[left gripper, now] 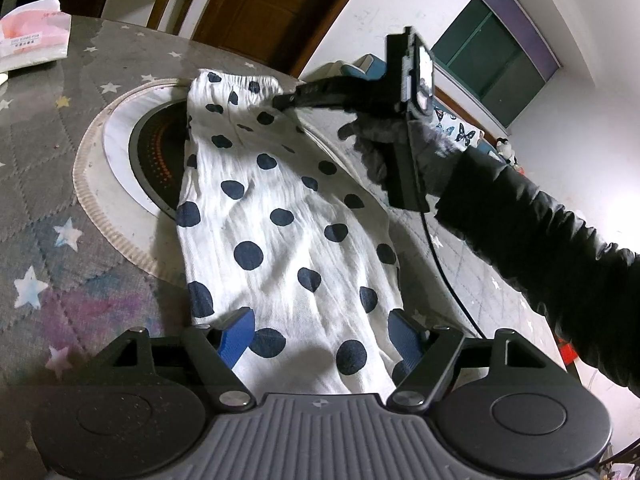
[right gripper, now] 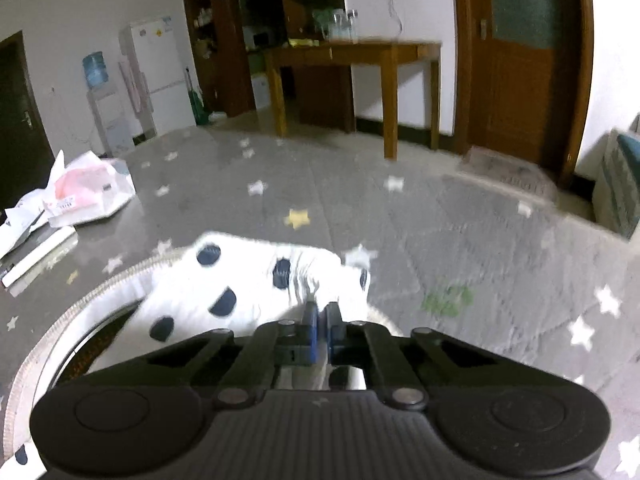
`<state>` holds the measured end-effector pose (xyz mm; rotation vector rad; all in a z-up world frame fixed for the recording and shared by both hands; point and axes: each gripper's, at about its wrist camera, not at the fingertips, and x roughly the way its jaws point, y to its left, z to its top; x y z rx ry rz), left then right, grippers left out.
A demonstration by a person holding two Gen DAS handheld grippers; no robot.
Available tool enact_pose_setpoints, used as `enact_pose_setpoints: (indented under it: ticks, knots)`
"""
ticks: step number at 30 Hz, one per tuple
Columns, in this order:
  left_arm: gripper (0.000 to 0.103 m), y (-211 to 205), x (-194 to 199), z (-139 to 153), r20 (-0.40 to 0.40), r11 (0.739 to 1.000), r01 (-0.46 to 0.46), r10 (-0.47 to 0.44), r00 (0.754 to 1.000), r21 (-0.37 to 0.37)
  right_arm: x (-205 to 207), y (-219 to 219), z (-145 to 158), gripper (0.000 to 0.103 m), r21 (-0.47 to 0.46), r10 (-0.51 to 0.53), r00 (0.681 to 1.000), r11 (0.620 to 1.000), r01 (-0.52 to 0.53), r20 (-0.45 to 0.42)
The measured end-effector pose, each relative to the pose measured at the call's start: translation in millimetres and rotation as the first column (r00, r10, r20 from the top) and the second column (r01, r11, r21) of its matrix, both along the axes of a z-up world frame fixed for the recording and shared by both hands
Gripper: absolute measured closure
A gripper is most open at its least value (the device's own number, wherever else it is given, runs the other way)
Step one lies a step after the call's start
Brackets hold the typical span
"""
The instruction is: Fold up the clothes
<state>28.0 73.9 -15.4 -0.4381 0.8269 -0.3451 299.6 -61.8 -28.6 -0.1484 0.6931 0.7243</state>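
Observation:
A white garment with dark blue dots (left gripper: 280, 216) lies lengthwise on the grey starred tablecloth (left gripper: 48, 184), its elastic end at the far side. My left gripper (left gripper: 322, 336) stands open at the near end, with the cloth lying between its blue pads (left gripper: 236, 332). My right gripper (left gripper: 279, 101), held by a gloved hand (left gripper: 376, 148) in a dark sleeve, reaches in from the right to the far elastic end. In the right wrist view the right gripper (right gripper: 321, 316) is shut on a pinched bunch of the garment (right gripper: 224, 288).
A round dark burner (left gripper: 156, 160) in a white ring sits in the table, partly under the garment. A pink and white packet (left gripper: 32, 36) lies at the far left edge. A black cable (left gripper: 444, 272) trails from the right gripper. A wooden side table (right gripper: 352, 52) stands beyond.

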Motion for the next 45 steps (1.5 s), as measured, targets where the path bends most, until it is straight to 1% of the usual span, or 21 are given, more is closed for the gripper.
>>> enact_pose_setpoints:
  ticks: [3, 5, 7, 8, 10, 13, 15, 17, 18, 21, 24, 25, 26, 27, 29, 30, 33, 37, 41, 45]
  knots:
    - [0.026, 0, 0, 0, 0.001, 1.000, 0.000, 0.000, 1.000, -0.004, -3, -5, 13, 0.100, 0.011, -0.017, 0.999, 1.000, 0.016, 0.045]
    - [0.026, 1, 0, -1, 0.001, 1.000, -0.006, 0.006, 1.000, -0.001, 0, -7, 15, 0.100, 0.004, -0.028, 0.999, 1.000, 0.027, 0.045]
    - [0.026, 0, 0, -1, 0.001, 1.000, -0.006, 0.006, 1.000, 0.001, 7, -7, 7, 0.099, -0.023, -0.030, 0.999, 0.999, 0.030, 0.017]
    - [0.026, 0, 0, -1, 0.000, 1.000, -0.006, 0.006, 1.000, 0.001, 11, -7, 0, 0.091, -0.035, -0.034, 0.999, 0.999, 0.033, -0.008]
    - [0.026, 0, 1, -1, -0.001, 1.000, -0.008, 0.008, 1.000, 0.001, 15, -8, -8, 0.085, -0.034, -0.035, 0.999, 0.999, 0.034, -0.030]
    - [0.025, 1, 1, -2, -0.001, 1.000, -0.008, 0.008, 1.000, -0.002, 17, -13, -6, 0.073, 0.017, -0.031, 0.999, 0.999, 0.031, -0.033]
    - [0.025, 0, 3, -2, -0.002, 1.000, -0.007, 0.007, 1.000, -0.002, 20, -13, -4, 0.069, 0.034, -0.019, 0.999, 0.999, 0.021, -0.039]
    - [0.024, 0, 3, -1, -0.003, 1.000, -0.007, 0.007, 1.000, 0.000, 24, -12, -2, 0.053, 0.053, 0.000, 0.999, 0.999, 0.003, -0.055]
    - [0.024, 0, 3, -1, -0.004, 1.000, -0.007, 0.007, 1.000, 0.001, 27, -11, -2, 0.052, 0.061, -0.003, 0.998, 0.998, 0.006, -0.059]
    - [0.024, -1, 3, 0, -0.007, 1.000, -0.008, 0.008, 1.000, 0.005, 34, -7, -6, 0.053, 0.067, -0.018, 0.997, 0.997, 0.023, -0.071]
    - [0.024, 0, 3, 2, -0.007, 1.000, -0.014, 0.014, 1.000, 0.012, 37, 0, -12, 0.060, 0.054, -0.017, 0.998, 0.998, 0.020, -0.066]
    - [0.024, 1, 3, 3, -0.007, 1.000, -0.017, 0.017, 1.000, 0.015, 36, 2, -12, 0.064, 0.044, -0.019, 0.998, 0.999, 0.021, -0.055]
    - [0.023, 2, 3, 3, -0.007, 1.000, -0.020, 0.020, 1.000, 0.016, 35, 3, -11, 0.075, 0.044, -0.018, 0.998, 0.999, 0.020, -0.058]
    - [0.023, 3, 3, 4, -0.008, 1.000, -0.024, 0.024, 1.000, 0.016, 34, 4, -11, 0.077, 0.048, -0.018, 0.998, 0.999, 0.021, -0.063]
    - [0.023, 4, 4, 4, -0.011, 0.999, -0.032, 0.033, 0.999, 0.018, 32, 5, -8, 0.086, 0.048, -0.027, 0.998, 0.998, 0.030, -0.058]
    - [0.022, 5, 4, 5, -0.012, 0.999, -0.036, 0.036, 0.999, 0.021, 31, 5, -7, 0.088, 0.051, -0.031, 0.998, 0.998, 0.033, -0.055]
    - [0.022, 8, 3, 6, -0.010, 0.998, -0.048, 0.049, 0.999, 0.032, 24, 3, 2, 0.090, 0.075, -0.038, 0.998, 0.996, 0.042, -0.045]
    - [0.022, 12, 2, 7, -0.012, 0.997, -0.067, 0.068, 0.998, 0.048, 6, -1, 22, 0.091, 0.114, -0.025, 0.999, 0.993, 0.027, -0.022]
    - [0.017, 16, -1, 10, -0.004, 0.992, -0.094, 0.095, 0.996, 0.082, -23, -6, 47, 0.091, 0.147, 0.009, 1.000, 0.989, -0.011, 0.013]
    - [0.017, 25, -6, 12, -0.002, 0.986, -0.129, 0.130, 0.992, 0.107, -59, -16, 69, 0.091, 0.172, 0.049, 0.998, 0.984, -0.054, 0.033]
